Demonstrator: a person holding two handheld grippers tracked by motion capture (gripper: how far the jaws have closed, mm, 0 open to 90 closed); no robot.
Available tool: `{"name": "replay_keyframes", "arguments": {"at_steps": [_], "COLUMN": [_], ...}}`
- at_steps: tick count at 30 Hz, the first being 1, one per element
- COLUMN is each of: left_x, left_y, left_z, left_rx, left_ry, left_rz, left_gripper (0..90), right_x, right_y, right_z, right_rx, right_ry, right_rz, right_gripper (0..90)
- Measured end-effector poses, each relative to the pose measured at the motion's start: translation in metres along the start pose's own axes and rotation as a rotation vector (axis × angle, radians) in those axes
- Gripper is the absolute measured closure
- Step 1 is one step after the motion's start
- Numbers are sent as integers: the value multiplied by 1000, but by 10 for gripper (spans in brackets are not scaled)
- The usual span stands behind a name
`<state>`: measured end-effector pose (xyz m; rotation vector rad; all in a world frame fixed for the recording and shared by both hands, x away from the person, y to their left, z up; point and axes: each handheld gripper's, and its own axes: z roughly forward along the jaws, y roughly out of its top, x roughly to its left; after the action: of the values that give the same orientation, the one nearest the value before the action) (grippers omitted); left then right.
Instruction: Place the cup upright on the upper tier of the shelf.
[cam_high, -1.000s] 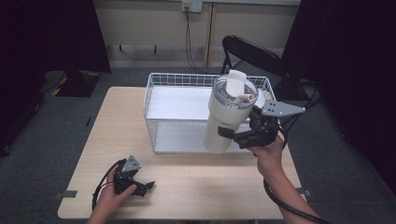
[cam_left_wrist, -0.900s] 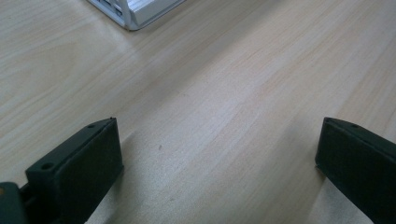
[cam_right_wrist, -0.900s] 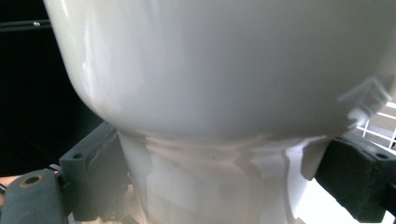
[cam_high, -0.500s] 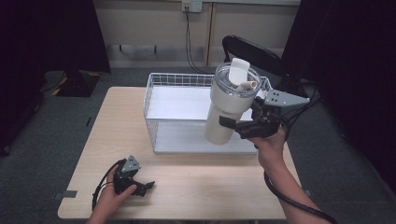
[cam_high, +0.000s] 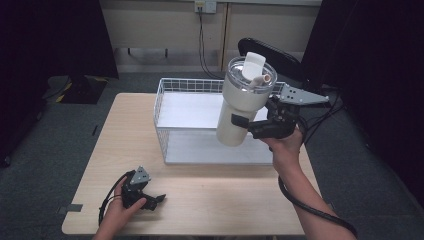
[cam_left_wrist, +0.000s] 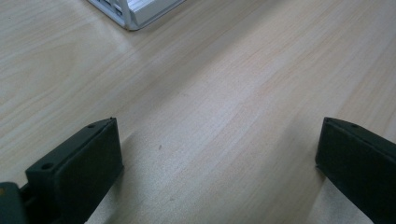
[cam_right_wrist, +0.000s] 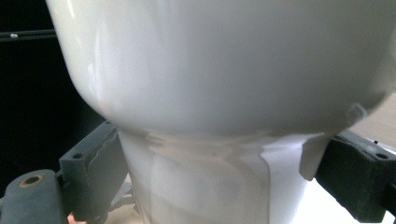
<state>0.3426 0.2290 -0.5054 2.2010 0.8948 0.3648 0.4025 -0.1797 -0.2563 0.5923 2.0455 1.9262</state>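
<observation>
Tumbler (cam_right_wrist: 219, 93): in the right gripper view the top and base are cut off by the picture's edges; the surface is blurred at close range. In the high view the tumbler (cam_high: 240, 107) hides part of the basket (cam_high: 185, 87) behind it, and the far jaw of the right gripper (cam_high: 250, 125) is hidden by its body. Left gripper (cam_high: 150, 200): partly covered by the hand (cam_high: 120, 212); jaw gap too small to judge there. In the left gripper view the basket (cam_left_wrist: 135, 9) is cut off at the top edge, one corner showing.
</observation>
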Motion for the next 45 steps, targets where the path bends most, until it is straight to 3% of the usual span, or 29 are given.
{"name": "replay_keyframes", "arguments": {"at_steps": [20, 31, 45], "left_x": [0, 0, 0], "left_y": [0, 0, 0], "left_z": [0, 0, 0], "left_rx": [1, 0, 0], "left_ry": [1, 1, 1], "left_rz": [0, 0, 0], "left_gripper": [0, 0, 0], "right_x": [-21, -27, -35], "right_y": [13, 14, 15], "right_z": [15, 25, 33], "right_rx": [-19, 6, -6], "right_ry": [-82, -125, -156], "right_rz": [-4, -49, -53], "right_gripper": [103, 103, 103]}}
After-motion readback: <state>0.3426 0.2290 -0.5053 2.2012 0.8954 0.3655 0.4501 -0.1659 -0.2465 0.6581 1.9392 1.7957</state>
